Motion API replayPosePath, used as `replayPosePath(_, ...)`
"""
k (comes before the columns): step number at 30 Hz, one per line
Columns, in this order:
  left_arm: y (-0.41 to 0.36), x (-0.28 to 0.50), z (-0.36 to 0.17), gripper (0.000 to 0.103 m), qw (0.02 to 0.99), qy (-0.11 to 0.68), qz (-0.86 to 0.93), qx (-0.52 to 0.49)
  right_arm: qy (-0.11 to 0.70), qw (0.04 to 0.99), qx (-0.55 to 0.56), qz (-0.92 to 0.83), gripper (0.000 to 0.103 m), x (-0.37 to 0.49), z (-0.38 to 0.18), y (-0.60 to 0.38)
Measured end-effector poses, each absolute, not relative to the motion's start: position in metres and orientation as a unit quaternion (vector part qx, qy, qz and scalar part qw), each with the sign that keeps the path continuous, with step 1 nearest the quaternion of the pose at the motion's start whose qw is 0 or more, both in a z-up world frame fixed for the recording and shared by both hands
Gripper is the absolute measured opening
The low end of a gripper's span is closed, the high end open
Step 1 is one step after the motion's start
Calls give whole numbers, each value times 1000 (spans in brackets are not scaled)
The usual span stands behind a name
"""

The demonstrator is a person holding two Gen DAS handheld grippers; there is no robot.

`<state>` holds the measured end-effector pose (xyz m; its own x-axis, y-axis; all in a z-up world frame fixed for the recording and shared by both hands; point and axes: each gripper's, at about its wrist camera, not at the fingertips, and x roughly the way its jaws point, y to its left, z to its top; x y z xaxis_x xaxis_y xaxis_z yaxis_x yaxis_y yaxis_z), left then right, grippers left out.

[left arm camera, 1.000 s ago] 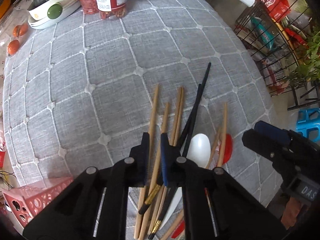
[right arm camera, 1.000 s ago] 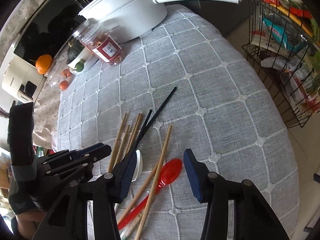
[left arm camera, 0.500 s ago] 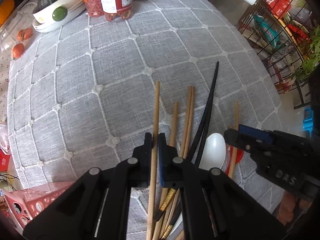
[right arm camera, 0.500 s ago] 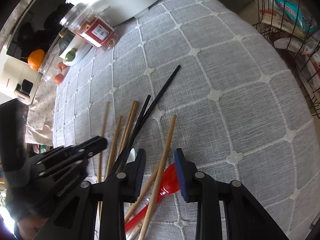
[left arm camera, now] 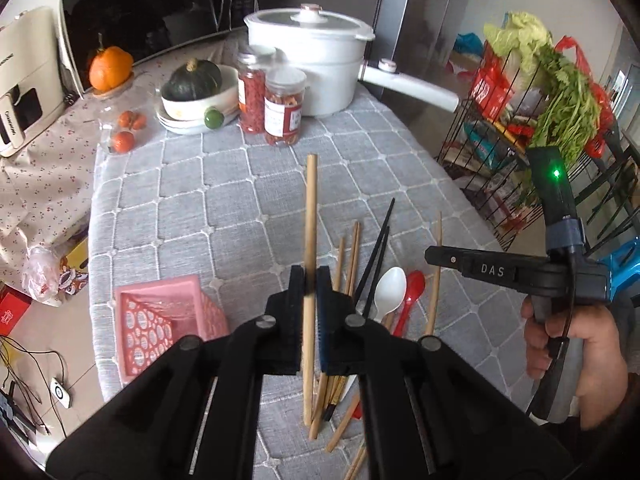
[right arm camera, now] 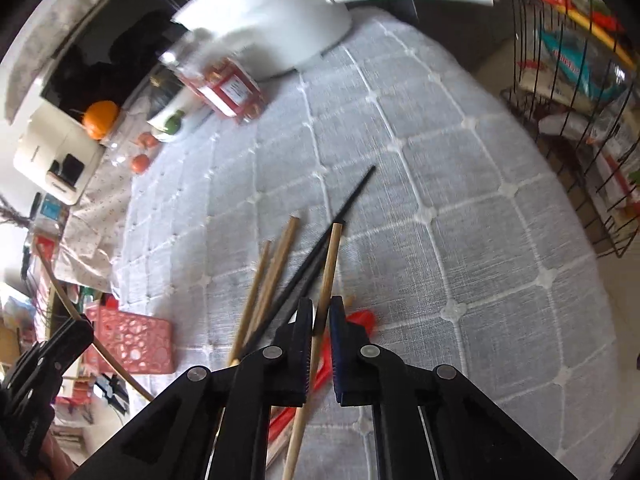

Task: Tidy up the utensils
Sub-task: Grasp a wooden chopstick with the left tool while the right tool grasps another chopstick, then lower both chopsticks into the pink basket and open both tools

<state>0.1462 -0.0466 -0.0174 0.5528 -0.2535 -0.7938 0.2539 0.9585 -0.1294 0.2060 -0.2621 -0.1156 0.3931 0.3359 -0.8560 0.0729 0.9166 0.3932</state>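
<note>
My left gripper point(left arm camera: 309, 280) is shut on a wooden chopstick point(left arm camera: 310, 216) and holds it lifted above the grey cloth. My right gripper point(right arm camera: 320, 312) is shut on another wooden chopstick point(right arm camera: 330, 264); it also shows in the left wrist view point(left arm camera: 436, 254). Several wooden chopsticks point(left arm camera: 352, 240), a black pair point(left arm camera: 378, 244), a white spoon point(left arm camera: 390, 290) and a red spoon point(left arm camera: 412, 286) lie on the cloth below. A pink perforated basket point(left arm camera: 160, 320) lies at the left, also in the right wrist view point(right arm camera: 136, 344).
A white pot point(left arm camera: 312, 64) with a long handle, two jars point(left arm camera: 280, 108), a bowl with a squash point(left arm camera: 194, 88) and tomatoes stand at the table's back. A wire rack point(left arm camera: 520, 120) with greens stands to the right, off the table edge.
Both grippers closed on a wooden chopstick each and lifted them off the pile. The left view rose and tilted up; the pink basket came into view.
</note>
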Motion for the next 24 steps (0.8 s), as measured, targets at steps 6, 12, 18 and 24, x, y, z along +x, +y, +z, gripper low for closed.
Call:
replayPosePath(6, -21, 113, 14, 6, 917, 371, -142, -42, 486, 858, 137, 92, 7, 174, -67, -242)
replayPosePath(12, 1, 92, 46, 6, 945, 295, -130, -64, 413, 897, 109, 112, 6, 145, -13, -219)
replayPosePath(18, 29, 78, 69, 6, 972, 211, -75, -65, 333, 925, 110, 148, 6, 134, 37, -188)
replayPosePath(24, 49, 87, 61, 7, 980, 191, -27, -58, 271, 931, 146, 196, 6, 125, 71, -162)
